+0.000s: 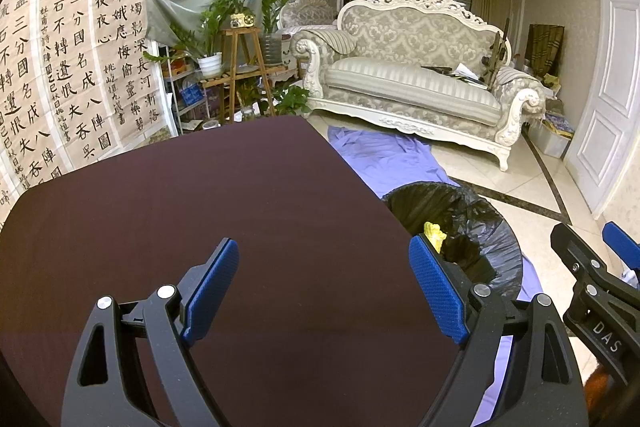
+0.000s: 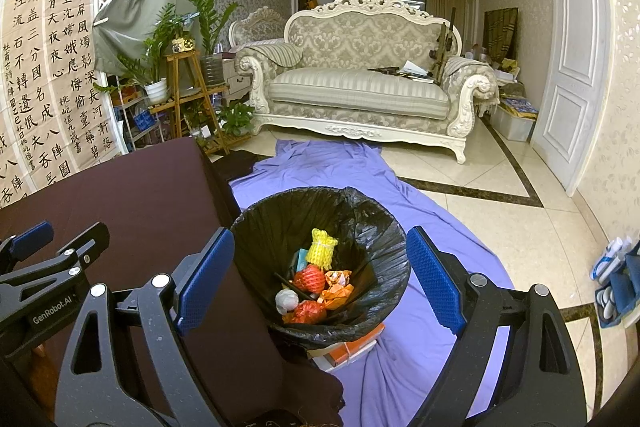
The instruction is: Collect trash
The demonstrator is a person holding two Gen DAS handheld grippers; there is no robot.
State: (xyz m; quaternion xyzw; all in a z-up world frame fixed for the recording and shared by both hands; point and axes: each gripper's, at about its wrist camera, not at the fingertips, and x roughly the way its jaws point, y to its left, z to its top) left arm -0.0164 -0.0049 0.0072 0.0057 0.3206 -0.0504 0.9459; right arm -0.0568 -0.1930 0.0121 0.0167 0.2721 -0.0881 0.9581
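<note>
A bin lined with a black bag [image 2: 360,227] stands on the floor right of the dark brown table [image 2: 140,195]. It holds a yellow foam net [image 2: 321,247], two red foam nets [image 2: 309,277], orange wrappers [image 2: 338,287] and a white crumpled ball [image 2: 287,299]. My right gripper [image 2: 320,275] is open and empty above the bin. My left gripper [image 1: 324,291] is open and empty over the table [image 1: 200,207], with the bin [image 1: 480,223] to its right. The right gripper shows at the left wrist view's right edge [image 1: 592,267].
A purple cloth [image 2: 320,163] covers the floor under the bin. An orange box [image 2: 348,347] sits beneath the bin. A white sofa [image 2: 360,83], plant stands [image 2: 188,83] and calligraphy sheets [image 2: 48,75] lie beyond. A blue holder [image 2: 616,283] sits at far right.
</note>
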